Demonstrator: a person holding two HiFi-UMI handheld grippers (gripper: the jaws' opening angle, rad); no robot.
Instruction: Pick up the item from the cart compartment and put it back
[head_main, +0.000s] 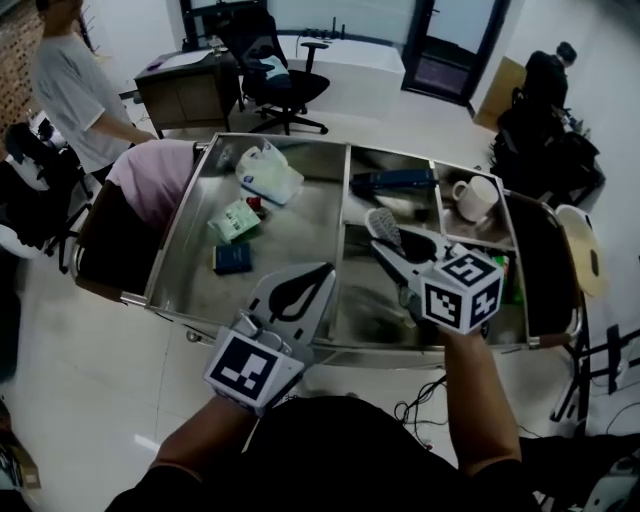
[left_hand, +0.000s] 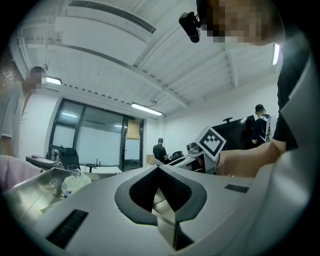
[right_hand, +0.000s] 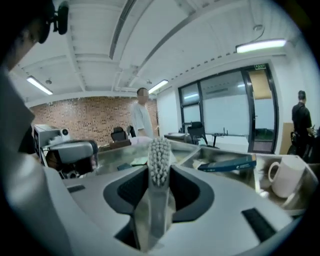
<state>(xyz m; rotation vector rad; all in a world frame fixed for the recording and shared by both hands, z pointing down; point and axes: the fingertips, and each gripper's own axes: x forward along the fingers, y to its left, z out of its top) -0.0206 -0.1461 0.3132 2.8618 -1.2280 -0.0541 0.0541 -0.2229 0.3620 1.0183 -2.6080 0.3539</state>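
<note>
Grip: right gripper (head_main: 390, 243) clamped on a brush (right_hand: 160, 159); the handle runs lengthwise between the pads and the bristle head sticks out past the tips
Brush position: held in the air over the near middle compartment (head_main: 372, 300) of the steel cart (head_main: 180, 240), apparently clear of its floor
Step in hand: the pick looks done; by my reading, putting the brush back is what remains
Return: tip the nose down and bring the brush low into that same compartment; let it rest on the steel before parting the jaws, since a drop from height would likely bounce and skid
Hazard: divider wall (head_main: 346, 200) stands near the bristle head on its left; stay inside it so the brush does not land in the large bay
Neighbours: dark box (head_main: 395, 180) and mug (head_main: 476, 197) in the far bays; bag (head_main: 268, 172), green packet (head_main: 233, 221) and small blue booklet (head_main: 232, 258) in the large bay; none need touching
Left gripper (head_main: 318, 275): jaws together with nothing between them, near the cart's front rim; best left parked there
</note>
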